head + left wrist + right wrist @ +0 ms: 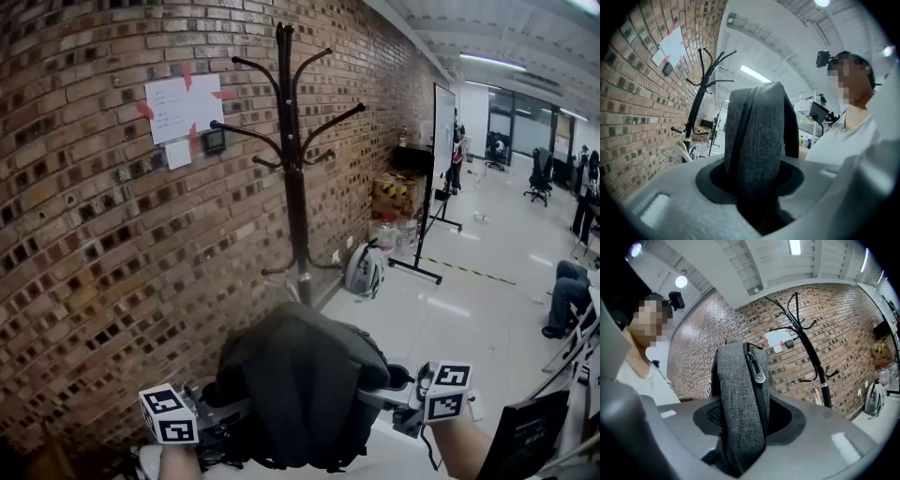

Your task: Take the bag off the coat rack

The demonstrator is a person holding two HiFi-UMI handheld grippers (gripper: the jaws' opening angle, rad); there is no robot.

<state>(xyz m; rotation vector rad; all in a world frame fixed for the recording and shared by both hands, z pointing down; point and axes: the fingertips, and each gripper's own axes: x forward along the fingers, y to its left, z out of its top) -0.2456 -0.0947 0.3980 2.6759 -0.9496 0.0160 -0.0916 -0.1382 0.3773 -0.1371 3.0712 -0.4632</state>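
grey backpack [300,384] off coat rack [293,159], held up betw both claws, well clear of rack by brick wall [94,262]. L gripper [225,412] clamped on bag's left side, R gripper [394,386] clamped on right side, nr zipper pull [757,369]. helmet [364,270] nr rack base.

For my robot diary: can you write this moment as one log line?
bag: off coat rack, held up | left gripper: shut on bag | right gripper: shut on bag

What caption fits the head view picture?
Left claw and right claw hold a grey bag, clear of the coat rack.
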